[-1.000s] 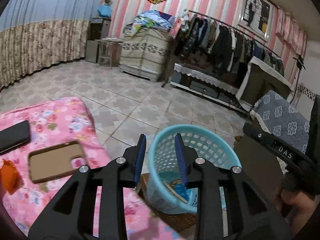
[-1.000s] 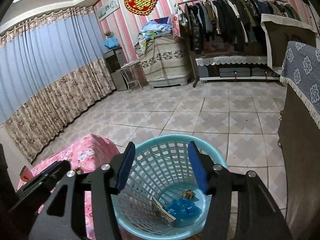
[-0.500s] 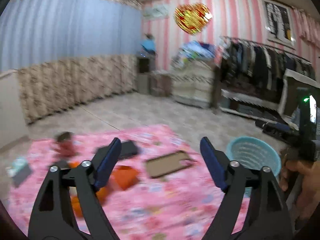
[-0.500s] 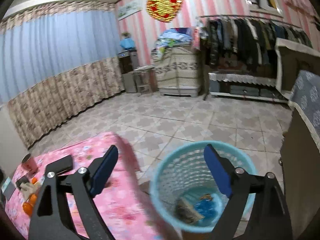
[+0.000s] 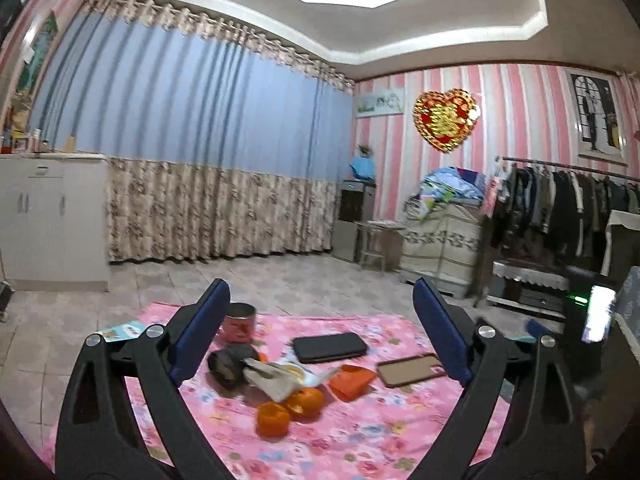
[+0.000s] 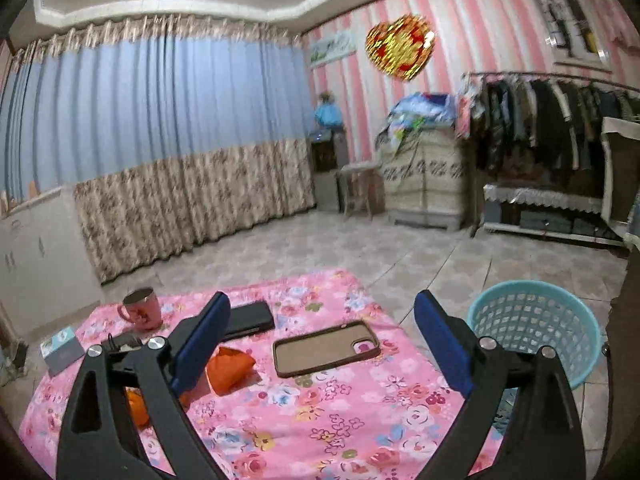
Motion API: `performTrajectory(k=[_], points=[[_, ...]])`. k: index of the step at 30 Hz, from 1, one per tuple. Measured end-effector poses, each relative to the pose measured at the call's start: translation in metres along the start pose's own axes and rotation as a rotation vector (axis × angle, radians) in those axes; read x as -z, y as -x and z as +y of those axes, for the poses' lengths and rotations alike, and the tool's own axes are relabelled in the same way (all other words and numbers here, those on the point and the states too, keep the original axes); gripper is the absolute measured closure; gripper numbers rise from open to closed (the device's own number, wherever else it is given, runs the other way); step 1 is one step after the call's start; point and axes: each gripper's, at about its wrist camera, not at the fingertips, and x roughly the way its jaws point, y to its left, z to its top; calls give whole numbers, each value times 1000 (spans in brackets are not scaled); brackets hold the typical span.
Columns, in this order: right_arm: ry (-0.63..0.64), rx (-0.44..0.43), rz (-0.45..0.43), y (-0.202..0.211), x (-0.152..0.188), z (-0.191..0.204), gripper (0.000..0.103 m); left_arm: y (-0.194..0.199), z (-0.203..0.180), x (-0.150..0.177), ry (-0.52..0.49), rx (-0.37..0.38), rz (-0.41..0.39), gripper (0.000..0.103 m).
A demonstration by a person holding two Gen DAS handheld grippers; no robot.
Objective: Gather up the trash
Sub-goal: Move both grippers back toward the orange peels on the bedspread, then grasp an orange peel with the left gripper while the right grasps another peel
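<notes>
**A:** What are your two tools doing?

**B:** Your left gripper [image 5: 322,330] is spread wide with nothing between its jaws. Your right gripper [image 6: 322,340] is the same. Both have just been opening, and both are empty.

**A:** Where is the trash?

**B:** It sits on the pink flowered cloth [image 5: 360,436]. The orange wrapper [image 6: 230,364] lies flat, near the brown phone case [image 6: 326,348] but apart from it. Its pointed end faces the case, so its long side runs left to right across the cloth. A crumpled pale scrap [image 5: 272,378] lies beside two oranges [image 5: 288,408], its long side slanting down toward them.

**A:** And the bin?

**B:** Your blue basket [image 6: 534,330] stands upright on the floor, just past the right edge of the cloth, mouth up.
</notes>
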Motion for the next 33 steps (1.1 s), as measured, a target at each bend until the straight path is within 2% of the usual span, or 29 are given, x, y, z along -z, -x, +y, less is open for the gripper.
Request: performTrajectory(k=[7, 11, 14, 16, 17, 21, 25, 28, 30, 33], points=[[18, 0, -94, 24, -2, 8, 9, -6, 17, 4, 17, -73, -20, 13], [61, -13, -62, 18, 1, 16, 8, -13, 17, 8, 15, -89, 8, 13], [79, -17, -30, 12, 5, 19, 8, -17, 16, 12, 1, -141, 17, 13], [92, -28, -9, 7, 8, 22, 8, -24, 13, 18, -45, -180, 36, 13], [101, -31, -1, 4, 10, 25, 8, -30, 11, 22, -64, -194, 56, 13], [131, -64, 47, -6, 19, 35, 8, -50, 25, 43, -19, -207, 133, 12], [141, -88, 77, -14, 24, 38, 8, -75, 42, 82, 97, -170, 239, 10], [158, -127, 93, -21, 29, 39, 8, -97, 44, 108, 77, -202, 319, 10], [184, -179, 154, -34, 36, 41, 8, -110, 44, 119, 58, -225, 371, 10], [142, -216, 254, -49, 45, 38, 8, -137, 48, 140, 65, -193, 514, 10]])
